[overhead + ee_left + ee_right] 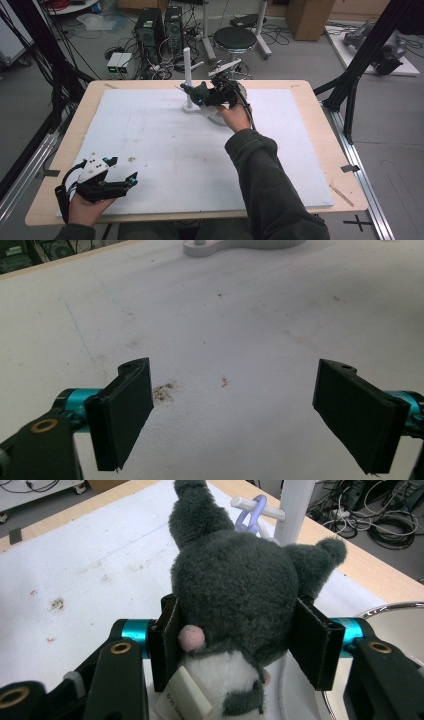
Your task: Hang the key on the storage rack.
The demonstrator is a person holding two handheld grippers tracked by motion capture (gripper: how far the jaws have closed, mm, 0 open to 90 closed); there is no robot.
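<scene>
— High view?
— My right gripper holds the plush toy at the white post, far side of the foam mat; left gripper rests near the front edge, likely parked clear.

— Left gripper view?
— Jaws wide apart, nothing between; stained mat below.

— Right gripper view?
— Jaws clamped on the plush body; its purple loop sits on the post's peg, apparently for hanging.

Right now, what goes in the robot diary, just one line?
right gripper: shut on plush toy | toy's purple loop: at white stand's peg | left gripper: open
</scene>
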